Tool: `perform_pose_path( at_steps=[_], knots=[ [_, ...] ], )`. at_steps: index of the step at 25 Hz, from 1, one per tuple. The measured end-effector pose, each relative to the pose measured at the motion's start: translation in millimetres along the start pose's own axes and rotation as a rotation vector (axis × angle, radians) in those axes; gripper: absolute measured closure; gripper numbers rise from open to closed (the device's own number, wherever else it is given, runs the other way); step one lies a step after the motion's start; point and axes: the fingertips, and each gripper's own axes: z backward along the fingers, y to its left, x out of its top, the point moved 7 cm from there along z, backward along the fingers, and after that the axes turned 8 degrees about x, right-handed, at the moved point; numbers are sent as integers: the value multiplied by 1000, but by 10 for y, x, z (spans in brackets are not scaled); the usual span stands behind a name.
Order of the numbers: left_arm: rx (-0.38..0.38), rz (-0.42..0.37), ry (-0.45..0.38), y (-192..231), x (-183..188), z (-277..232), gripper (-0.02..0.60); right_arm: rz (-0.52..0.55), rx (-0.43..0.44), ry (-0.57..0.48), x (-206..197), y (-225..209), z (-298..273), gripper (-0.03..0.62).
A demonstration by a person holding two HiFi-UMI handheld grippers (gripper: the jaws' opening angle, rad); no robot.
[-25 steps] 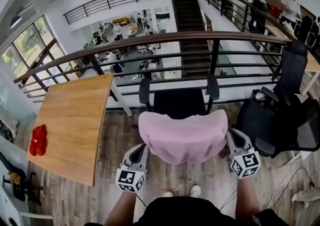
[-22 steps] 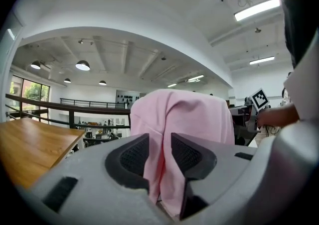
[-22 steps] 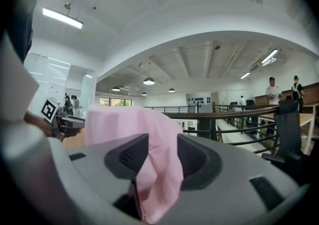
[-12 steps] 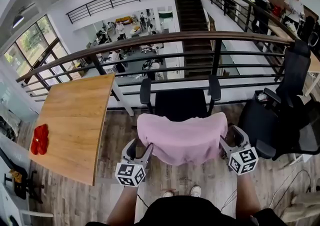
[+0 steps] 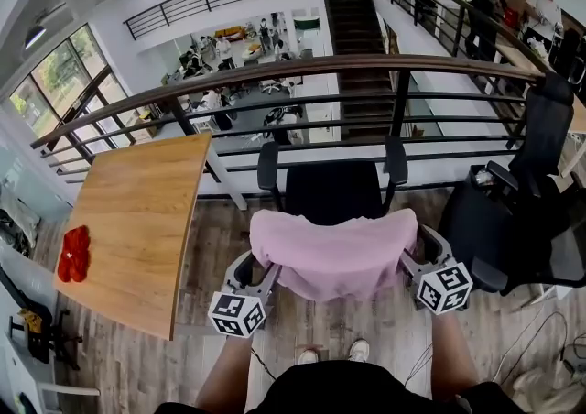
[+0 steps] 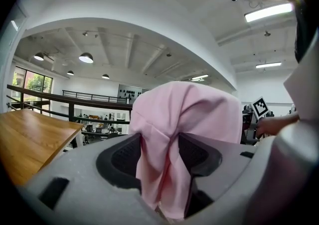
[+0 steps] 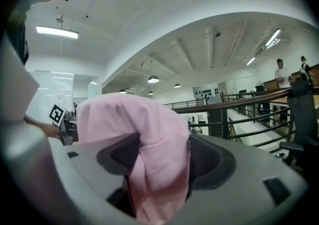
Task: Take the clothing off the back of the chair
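A pink garment [image 5: 334,252] is draped over the backrest of a black office chair [image 5: 330,190] straight ahead of me. My left gripper [image 5: 261,267] is at the garment's lower left corner. In the left gripper view a hanging fold of the pink garment [image 6: 184,114] lies between the jaws of the left gripper [image 6: 164,150], which are closing; both pads still show beside it. My right gripper [image 5: 410,253] is at the lower right corner. Its jaws are opening, and a fold of the garment [image 7: 129,119] hangs between the jaws of the right gripper [image 7: 164,162], unpressed.
A wooden table [image 5: 137,220] stands to the left with a red object [image 5: 70,255] on its left edge. A second black chair [image 5: 513,220] is close on the right. A metal railing [image 5: 366,69] runs behind the chair. My shoes [image 5: 357,348] are on the plank floor below.
Both grippers have moved inward and forward onto the garment's lower corners. Their jaws, shut before, now stand wide around folds of the cloth. The garment still hangs on the backrest.
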Motion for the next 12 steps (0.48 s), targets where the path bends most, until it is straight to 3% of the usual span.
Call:
perform_pose_path(
  at_steps=[6,9,12],
  knots=[
    [5,-31,-38,-26,27,-3,420,27,18,-16,20,48,-24,396],
    [13,-88,-72,-86,72,36,540,50,-3,-53,57,106,20,553],
    [11,-99,-87,-113,89,37,546,60,-31,-61,63,134,45,563]
  ],
)
